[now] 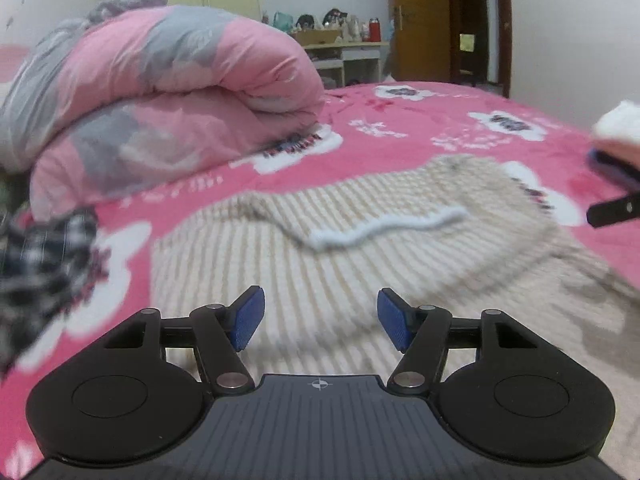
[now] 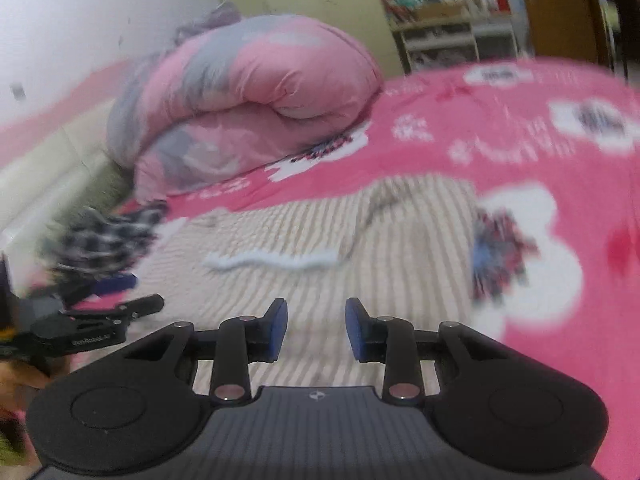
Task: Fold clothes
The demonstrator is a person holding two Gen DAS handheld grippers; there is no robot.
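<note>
A cream ribbed sweater (image 1: pixel 360 248) lies spread on the pink flowered bed sheet (image 1: pixel 440 120), with a pale blue trim strip (image 1: pixel 388 226) across its upper part. My left gripper (image 1: pixel 320 318) hovers low over the sweater's near part, open, nothing between its blue pads. In the right wrist view the same sweater (image 2: pixel 320 240) and its blue strip (image 2: pixel 272 260) appear blurred. My right gripper (image 2: pixel 316 330) is open above the sweater's near edge and holds nothing. The left gripper's body (image 2: pixel 80 328) shows at the left edge there.
A rolled pink and grey quilt (image 1: pixel 160 96) lies at the back left of the bed. A black and white checked garment (image 1: pixel 44 260) sits at the left. A person's sleeve (image 1: pixel 616 128) enters at the right edge. A shelf unit (image 1: pixel 344 52) and a wooden door (image 1: pixel 420 20) stand behind.
</note>
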